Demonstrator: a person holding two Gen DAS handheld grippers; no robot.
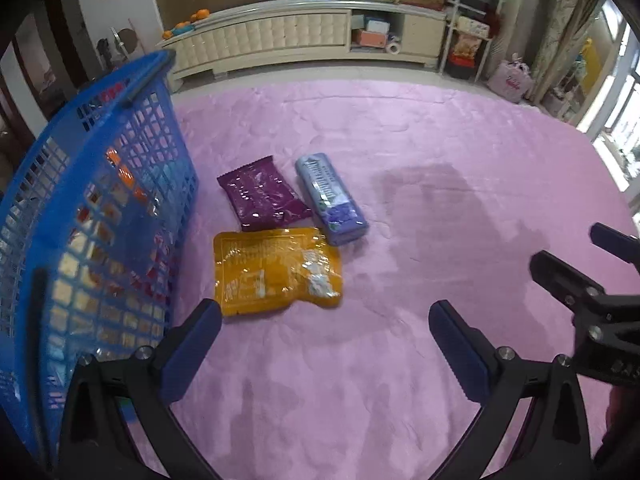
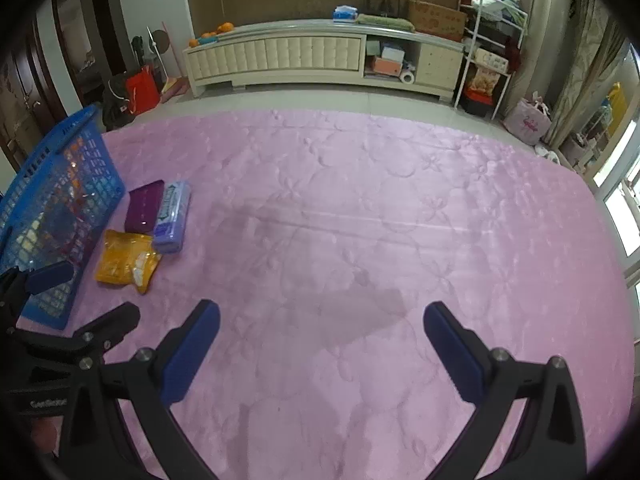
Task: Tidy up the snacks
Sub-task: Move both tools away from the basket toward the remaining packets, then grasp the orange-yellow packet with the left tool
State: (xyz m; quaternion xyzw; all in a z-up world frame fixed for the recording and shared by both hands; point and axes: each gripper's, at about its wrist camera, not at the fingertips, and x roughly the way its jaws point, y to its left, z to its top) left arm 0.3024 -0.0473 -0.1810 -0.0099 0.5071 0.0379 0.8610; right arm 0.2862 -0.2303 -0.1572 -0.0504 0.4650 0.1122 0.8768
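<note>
Left wrist view: the left gripper (image 1: pixel 324 340) hangs over a pink bedspread (image 1: pixel 420 152), its blue-padded fingers (image 1: pixel 196 344) spread wide with nothing between them. Three snack packets lie loose on the bedspread. An orange pouch (image 1: pixel 276 270), glossy and crinkled with a clear window, sits at 11 o'clock from the gripper, nearest to it. Beyond it lie a purple foil packet (image 1: pixel 262 196), flat and pillow-shaped, and at its 3 o'clock a lavender pack (image 1: pixel 330 200), long and block-like. The three almost touch one another.

A blue basket (image 1: pixel 120 184) of rigid plastic lattice stands at 9 o'clock, just beside the packets. More wrappers show through its grid, so it is judged to be the container into which snacks are being sorted; the packets probably lie beside it so that each needs only a short carry.

The right gripper (image 1: pixel 576 264) enters at 3 o'clock, well apart from the snacks. Right wrist view: its fingers (image 2: pixel 456 356) are likewise parted and empty above bare bedspread, with the packets far off at 10 o'clock. The bedspread is soft, plush and quilted with a flower pattern, so a thin pouch may sink slightly and call for a low, angled approach. The orange pouch is judged the likeliest first pick for the left gripper.
</note>
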